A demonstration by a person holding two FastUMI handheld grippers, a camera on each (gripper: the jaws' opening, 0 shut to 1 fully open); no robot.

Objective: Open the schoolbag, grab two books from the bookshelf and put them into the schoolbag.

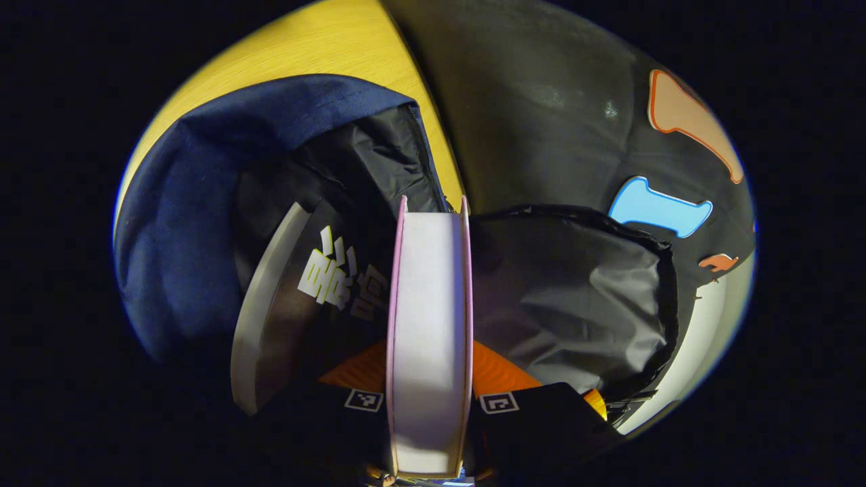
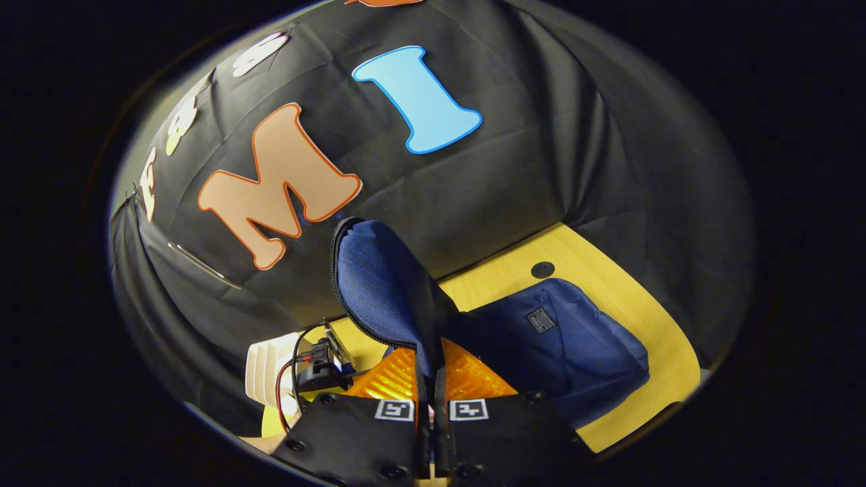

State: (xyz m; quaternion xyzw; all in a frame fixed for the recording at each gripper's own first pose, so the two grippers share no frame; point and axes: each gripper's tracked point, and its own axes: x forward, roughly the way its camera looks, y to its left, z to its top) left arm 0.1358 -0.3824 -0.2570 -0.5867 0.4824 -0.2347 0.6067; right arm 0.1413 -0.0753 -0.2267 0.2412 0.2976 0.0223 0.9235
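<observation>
In the left gripper view my left gripper is shut on a pink-covered book, held spine-down with its white page edge facing me, over the open mouth of the blue schoolbag. A dark book with pale characters leans inside the bag, just left of the pink one. The bag's black lining spreads out to the right. In the right gripper view my right gripper is shut on the schoolbag's flap, holding it upright by its zipped edge. The bag's body lies on the table behind.
The bag rests on a yellow wooden table with a small black disc near the wall. A white ribbed stand sits at the left, beside the other gripper's body with red wires. The black cloth wall stands close behind.
</observation>
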